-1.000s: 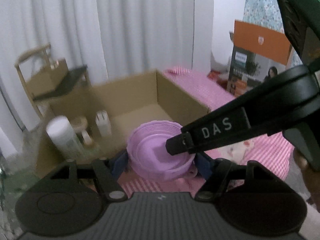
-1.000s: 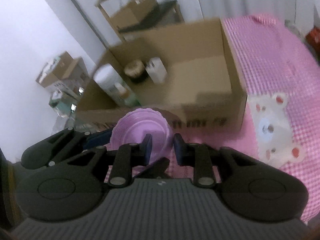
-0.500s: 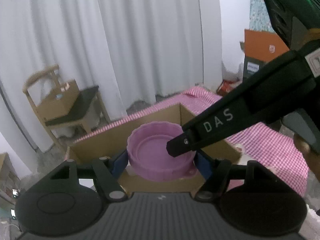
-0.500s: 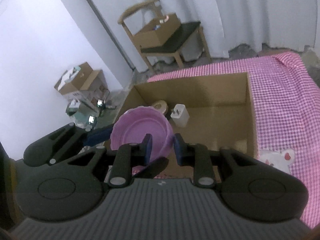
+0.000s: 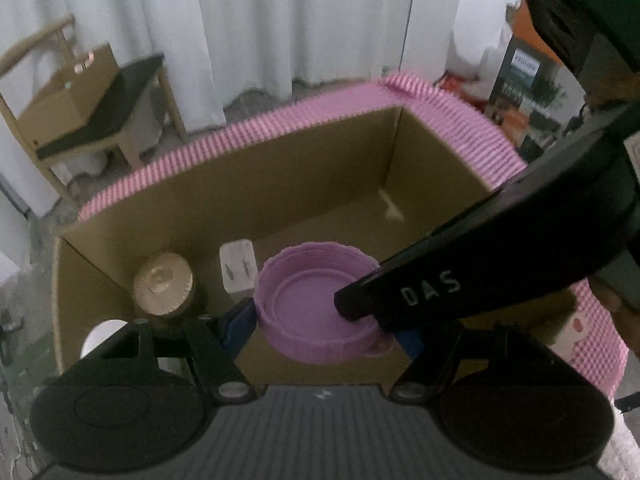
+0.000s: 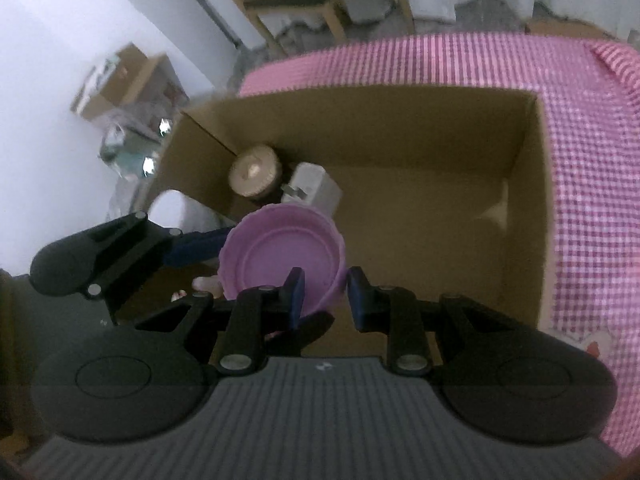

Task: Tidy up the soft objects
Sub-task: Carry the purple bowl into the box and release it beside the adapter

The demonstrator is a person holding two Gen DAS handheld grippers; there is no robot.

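A soft purple collapsible bowl point(image 5: 316, 304) is held in the air over the open cardboard box point(image 5: 328, 176). My left gripper point(image 5: 324, 330) is shut on the bowl's two sides. My right gripper point(image 6: 323, 296) pinches the bowl's near rim point(image 6: 280, 256), one finger inside the bowl and one outside; the right gripper's finger also shows from the side in the left wrist view point(image 5: 420, 296). The bowl hangs above the box's near left part point(image 6: 400, 224).
Inside the box stand a gold-lidded jar point(image 5: 163, 289), a white charger plug point(image 5: 238, 268) and a white bottle point(image 5: 105, 334). The box sits on a pink checked cloth point(image 6: 592, 168). A wooden chair point(image 5: 80, 96) with a carton stands by the white curtain.
Both grippers have carried the bowl up and over the box and tilted downward, so the box's inside now shows below the bowl. Both grips are unchanged.
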